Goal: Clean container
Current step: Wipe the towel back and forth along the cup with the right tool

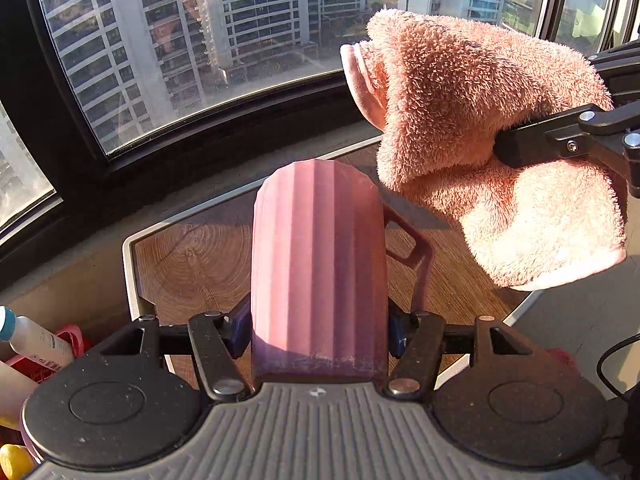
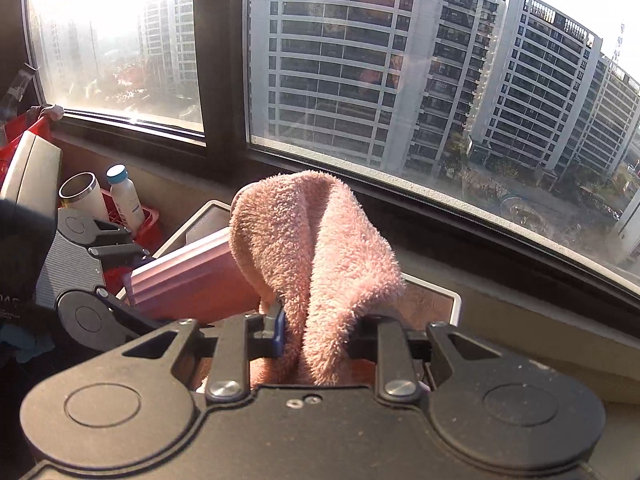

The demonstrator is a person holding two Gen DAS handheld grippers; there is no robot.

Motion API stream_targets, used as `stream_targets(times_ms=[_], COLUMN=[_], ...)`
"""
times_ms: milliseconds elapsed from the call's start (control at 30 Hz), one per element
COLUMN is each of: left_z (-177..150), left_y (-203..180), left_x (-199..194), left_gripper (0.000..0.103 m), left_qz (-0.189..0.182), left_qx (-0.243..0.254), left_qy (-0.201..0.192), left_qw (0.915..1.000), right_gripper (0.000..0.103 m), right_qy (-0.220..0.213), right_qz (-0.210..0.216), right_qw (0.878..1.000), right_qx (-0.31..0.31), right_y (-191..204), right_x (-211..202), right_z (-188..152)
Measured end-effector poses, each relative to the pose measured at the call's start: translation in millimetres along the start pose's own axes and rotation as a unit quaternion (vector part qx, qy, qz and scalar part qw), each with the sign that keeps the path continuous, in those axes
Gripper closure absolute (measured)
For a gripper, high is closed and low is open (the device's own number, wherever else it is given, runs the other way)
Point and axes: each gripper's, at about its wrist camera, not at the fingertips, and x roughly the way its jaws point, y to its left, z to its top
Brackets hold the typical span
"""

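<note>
My left gripper (image 1: pixel 318 330) is shut on a ribbed pink mug (image 1: pixel 318 264), held lengthwise with its base pointing away and its handle (image 1: pixel 412 248) on the right. The mug's mouth is hidden. My right gripper (image 2: pixel 316 328) is shut on a fluffy pink towel (image 2: pixel 320 248). In the left wrist view that towel (image 1: pixel 480 152) hangs in the air up and to the right of the mug, apart from it. In the right wrist view the mug (image 2: pixel 192 276) lies on its side to the left, partly behind the towel.
Below is a wood-topped table with a white rim (image 1: pixel 130 280). A window sill and dark window frame (image 1: pixel 224 148) run behind it. At the left a red basket (image 2: pixel 150 220) holds a white bottle (image 2: pixel 126 196) and a steel tumbler (image 2: pixel 82 196). A cable (image 1: pixel 608 360) lies at right.
</note>
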Motion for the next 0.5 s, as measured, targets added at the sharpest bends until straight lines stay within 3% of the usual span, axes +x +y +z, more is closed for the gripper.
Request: stream_targets(times_ms=[267,500], left_z=[-3.9,-6.0], left_y=[-13.0,-19.1], left_x=[9.1,16.2], left_gripper=[0.041,0.041], left_qz=[-0.027,-0.042], left_qx=[0.014,0.017], left_qy=[0.004,0.013], left_qw=[0.9995,0.9989], right_gripper=[0.079,0.078], right_qy=[0.002,0.034], right_qz=[0.056,0.057], right_qw=[0.998,0.998], right_qx=[0.016,0.009], right_y=[19.3,23.7], right_x=[-3.7,21.4], right_z=[-10.2,-19.3])
